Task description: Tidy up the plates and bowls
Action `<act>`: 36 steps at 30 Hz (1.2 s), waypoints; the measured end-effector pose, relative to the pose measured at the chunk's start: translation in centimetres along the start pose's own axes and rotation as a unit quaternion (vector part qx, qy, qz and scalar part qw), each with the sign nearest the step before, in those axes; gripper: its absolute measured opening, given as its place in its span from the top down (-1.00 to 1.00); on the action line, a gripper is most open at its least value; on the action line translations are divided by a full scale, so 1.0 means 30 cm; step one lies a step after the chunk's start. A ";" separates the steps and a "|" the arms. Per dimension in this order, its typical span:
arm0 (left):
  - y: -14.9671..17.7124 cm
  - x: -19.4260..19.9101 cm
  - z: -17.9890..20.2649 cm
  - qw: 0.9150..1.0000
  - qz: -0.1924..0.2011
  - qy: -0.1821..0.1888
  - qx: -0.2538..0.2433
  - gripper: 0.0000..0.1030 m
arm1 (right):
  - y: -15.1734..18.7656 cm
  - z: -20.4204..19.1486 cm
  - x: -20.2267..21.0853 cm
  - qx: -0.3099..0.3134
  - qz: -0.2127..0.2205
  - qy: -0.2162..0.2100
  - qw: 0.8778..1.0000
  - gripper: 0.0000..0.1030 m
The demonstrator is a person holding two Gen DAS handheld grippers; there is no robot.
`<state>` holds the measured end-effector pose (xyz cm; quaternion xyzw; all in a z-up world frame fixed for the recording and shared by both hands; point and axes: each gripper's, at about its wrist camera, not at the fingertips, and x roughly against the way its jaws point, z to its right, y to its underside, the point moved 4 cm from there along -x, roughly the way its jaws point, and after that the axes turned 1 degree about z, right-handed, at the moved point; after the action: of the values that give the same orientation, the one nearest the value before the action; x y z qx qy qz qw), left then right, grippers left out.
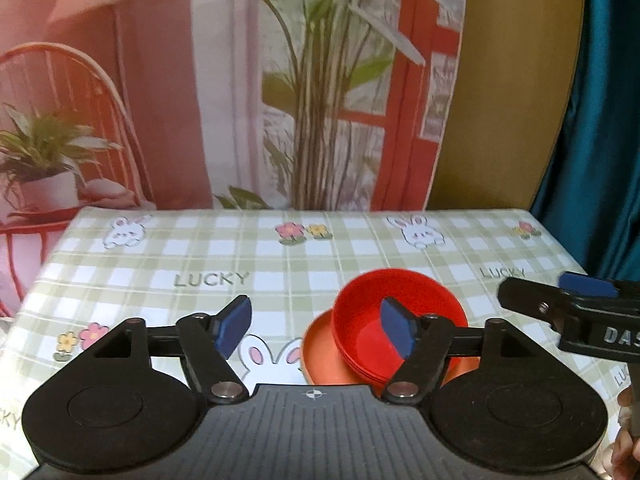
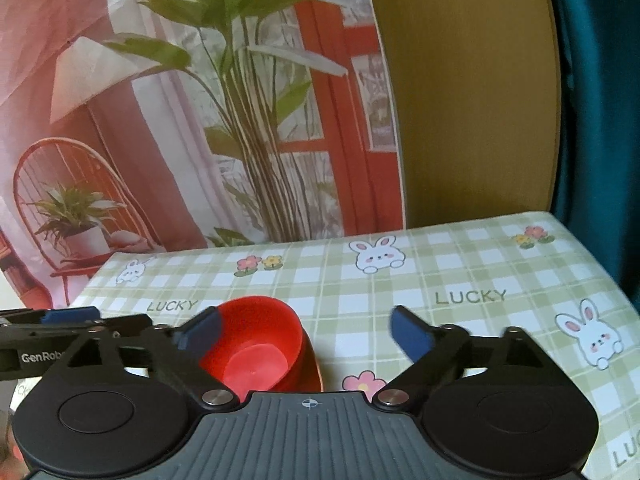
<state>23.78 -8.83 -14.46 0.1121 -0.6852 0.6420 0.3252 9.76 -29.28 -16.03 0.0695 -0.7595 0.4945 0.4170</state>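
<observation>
We see the left gripper (image 1: 316,330) with its jaws spread wide and nothing between them; its right blue pad (image 1: 396,332) sits in front of the red bowls (image 1: 400,320), not gripping. The bowls are nested, tilted, resting on an orange plate (image 1: 324,364) on the checked tablecloth (image 1: 240,256). The right gripper (image 2: 306,330) is just as wide and holds nothing, with the bowls (image 2: 256,344) beside its left pad (image 2: 200,334). We count 2 rabbits printed at the cloth's far edge.
</observation>
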 end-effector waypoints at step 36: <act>-0.230 0.863 -0.061 0.972 0.199 -0.124 0.024 -0.74 | -0.308 -0.280 0.662 0.047 0.148 -0.048 0.987 -0.99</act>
<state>8.50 -1.28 6.30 0.0598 -0.7133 0.6911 0.1004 6.53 -21.02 5.70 -0.0002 -0.7561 0.5821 0.2991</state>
